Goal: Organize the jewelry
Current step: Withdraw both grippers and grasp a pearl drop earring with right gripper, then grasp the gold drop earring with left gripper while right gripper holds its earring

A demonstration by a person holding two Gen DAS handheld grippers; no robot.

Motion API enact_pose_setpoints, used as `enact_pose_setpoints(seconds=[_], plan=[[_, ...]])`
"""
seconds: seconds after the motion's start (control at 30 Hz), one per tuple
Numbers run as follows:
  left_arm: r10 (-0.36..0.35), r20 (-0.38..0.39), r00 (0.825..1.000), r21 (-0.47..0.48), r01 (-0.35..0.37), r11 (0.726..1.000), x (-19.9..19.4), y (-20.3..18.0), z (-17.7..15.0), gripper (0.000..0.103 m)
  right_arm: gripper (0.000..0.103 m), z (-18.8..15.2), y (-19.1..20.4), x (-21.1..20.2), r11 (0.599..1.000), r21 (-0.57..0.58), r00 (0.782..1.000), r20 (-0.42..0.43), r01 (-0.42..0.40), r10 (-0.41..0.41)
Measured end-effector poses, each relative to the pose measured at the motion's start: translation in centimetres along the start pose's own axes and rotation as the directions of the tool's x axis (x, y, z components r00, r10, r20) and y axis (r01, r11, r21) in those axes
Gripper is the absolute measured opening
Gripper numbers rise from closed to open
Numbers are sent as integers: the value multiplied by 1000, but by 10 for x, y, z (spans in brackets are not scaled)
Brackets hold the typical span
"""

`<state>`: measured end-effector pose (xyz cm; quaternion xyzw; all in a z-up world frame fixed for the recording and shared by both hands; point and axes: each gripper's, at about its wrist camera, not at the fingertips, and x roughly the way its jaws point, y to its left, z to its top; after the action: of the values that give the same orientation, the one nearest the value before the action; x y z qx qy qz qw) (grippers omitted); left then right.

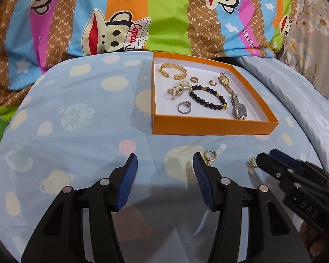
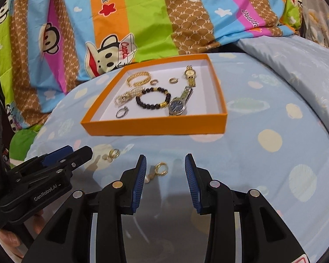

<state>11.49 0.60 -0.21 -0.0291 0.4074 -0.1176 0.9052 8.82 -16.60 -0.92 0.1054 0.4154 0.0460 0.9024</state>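
An orange box [image 1: 212, 128] [image 2: 155, 127] on the blue bedsheet holds a gold bangle [image 1: 172, 71], a pearl piece [image 1: 179, 88], a black bead bracelet [image 1: 208, 97] [image 2: 153, 98], a silver ring [image 1: 183, 107], two small rings, a gold watch [image 1: 226, 82] and a silver watch [image 1: 239, 107] [image 2: 178, 104]. Two gold hoop earrings lie on the sheet in front of the box. One earring [image 1: 209, 156] [image 2: 113, 154] is by my left gripper's right finger. The other earring [image 2: 160, 168] [image 1: 253, 163] lies between my right gripper's fingertips. My left gripper [image 1: 165, 164] is open and empty. My right gripper [image 2: 165, 164] is open around its earring.
A colourful monkey-print quilt [image 1: 129, 15] is bunched behind the box. A pale blue folded cover [image 2: 296, 65] lies at the right. The patterned sheet [image 1: 76, 131] stretches left of the box.
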Motion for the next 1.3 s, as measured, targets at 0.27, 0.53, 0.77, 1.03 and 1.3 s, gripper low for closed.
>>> enact_pose_setpoints(seconds=[0.27, 0.53, 0.77, 1.03, 1.3], plan=[[10, -6, 1000, -11, -10, 1000, 1, 0, -1, 51, 37, 1, 3, 8, 1000, 11, 999, -30, 25, -25], [3, -15, 1000, 2, -3, 1000, 3, -2, -2, 51, 17, 0, 7, 11, 998, -9, 998, -41, 54, -55], [-5, -20, 1000, 23, 6, 1000, 4, -7, -1, 51, 13, 0, 6, 12, 999, -2, 998, -42, 51, -51], [-35, -29, 999, 69, 37, 997, 5, -19, -2, 52, 13, 1, -5, 6, 999, 38, 999, -20, 39, -38], [-43, -55, 998, 108, 48, 993, 17, -41, 2, 54, 13, 2, -18, 1, 997, 71, 999, -6, 44, -43]])
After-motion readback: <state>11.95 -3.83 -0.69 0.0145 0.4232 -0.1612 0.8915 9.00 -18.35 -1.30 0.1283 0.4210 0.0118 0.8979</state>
